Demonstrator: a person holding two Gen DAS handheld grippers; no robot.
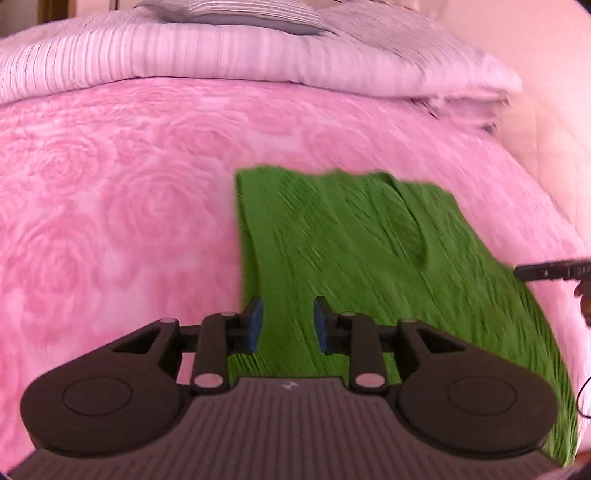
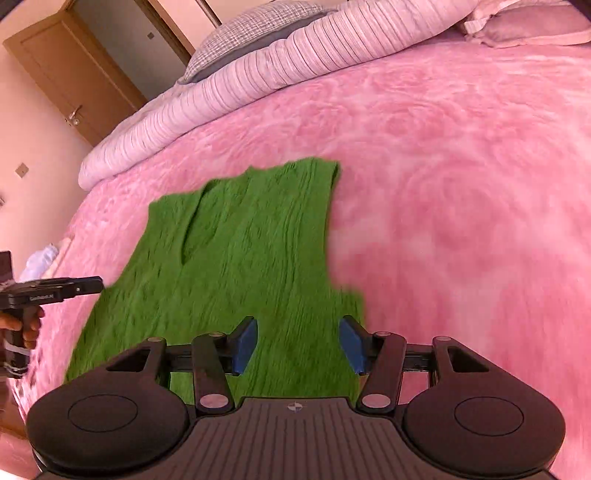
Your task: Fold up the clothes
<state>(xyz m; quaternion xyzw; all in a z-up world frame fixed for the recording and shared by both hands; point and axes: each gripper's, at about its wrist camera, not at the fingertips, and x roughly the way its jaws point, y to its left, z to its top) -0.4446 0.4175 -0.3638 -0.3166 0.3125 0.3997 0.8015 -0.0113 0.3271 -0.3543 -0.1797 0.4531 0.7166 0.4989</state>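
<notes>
A green knitted sleeveless top [image 1: 351, 251] lies flat on the pink bed cover, its V neck toward the pillows; in the right wrist view the green top [image 2: 236, 258] fills the lower middle. My left gripper [image 1: 288, 325] hovers open over the top's left side edge, nothing between its blue pads. My right gripper [image 2: 297, 343] is open above the top's right lower part, also holding nothing. The right gripper's tip [image 1: 550, 271] pokes in at the right edge of the left wrist view, and the left gripper [image 2: 55, 291], held by a hand, shows at the far left of the right wrist view.
A pink rose-pattern bed cover [image 1: 129, 192] spreads wide around the top. A rolled striped duvet [image 1: 240, 59] and pillows [image 2: 255, 26] lie at the head. A wooden door [image 2: 74, 81] and wall stand beyond the bed's side edge.
</notes>
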